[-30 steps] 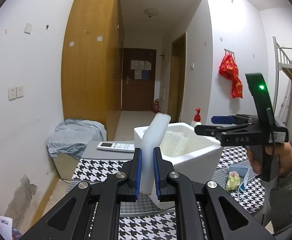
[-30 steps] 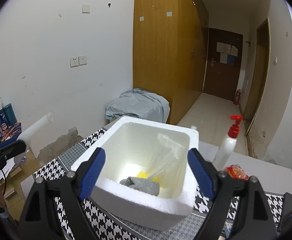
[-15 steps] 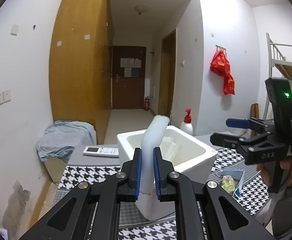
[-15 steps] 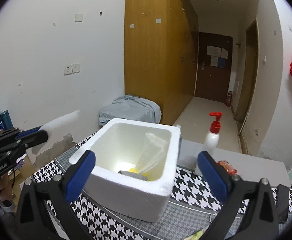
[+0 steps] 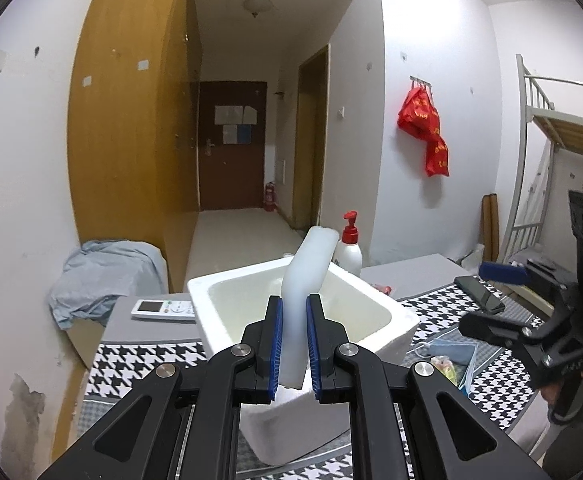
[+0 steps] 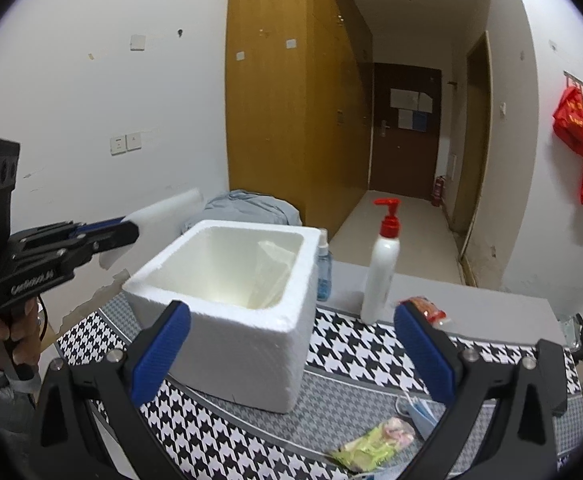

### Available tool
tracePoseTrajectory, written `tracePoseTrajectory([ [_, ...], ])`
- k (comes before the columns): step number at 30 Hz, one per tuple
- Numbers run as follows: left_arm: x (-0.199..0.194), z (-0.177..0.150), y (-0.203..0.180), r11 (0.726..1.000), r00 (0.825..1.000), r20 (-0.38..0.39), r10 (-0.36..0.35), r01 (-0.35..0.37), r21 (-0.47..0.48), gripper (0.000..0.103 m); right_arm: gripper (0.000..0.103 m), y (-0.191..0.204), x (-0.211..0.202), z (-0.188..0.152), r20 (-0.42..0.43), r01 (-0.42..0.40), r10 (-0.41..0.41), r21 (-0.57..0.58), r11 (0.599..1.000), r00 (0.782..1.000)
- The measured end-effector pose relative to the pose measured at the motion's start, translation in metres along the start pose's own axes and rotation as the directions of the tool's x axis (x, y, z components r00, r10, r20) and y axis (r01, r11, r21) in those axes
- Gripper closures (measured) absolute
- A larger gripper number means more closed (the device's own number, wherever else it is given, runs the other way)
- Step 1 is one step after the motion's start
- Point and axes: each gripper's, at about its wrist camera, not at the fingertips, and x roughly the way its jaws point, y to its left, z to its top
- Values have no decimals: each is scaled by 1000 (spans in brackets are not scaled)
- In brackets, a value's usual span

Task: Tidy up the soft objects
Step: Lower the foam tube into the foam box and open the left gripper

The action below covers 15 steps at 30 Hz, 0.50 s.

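My right claw has swung wide open and empty, backed off from the foam box. My left claw stays clamped on the white foam strip, now before the box: drop-in likely next.

We log as unreadable: the papers on the far door (too small); the foam box floor, hidden behind its near wall; the blue face mask, part-covered by our right gripper.
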Motion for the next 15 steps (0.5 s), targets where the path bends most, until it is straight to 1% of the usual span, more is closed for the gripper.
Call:
tracePoseTrajectory([
  [8, 24, 10, -5, 999, 999, -31, -36, 36, 8, 90, 0, -8, -16, -17, -9, 59, -59, 23, 998, 998],
  [11, 32, 11, -7, 999, 998, -41, -40, 40, 3, 90, 0, -11, -20, -23, -10, 72, -72, 35, 997, 997],
  [15, 46, 13, -8, 999, 997, -68, -33, 34, 4, 86, 0, -16, -23, -30, -23, 93, -92, 54, 994, 996],
])
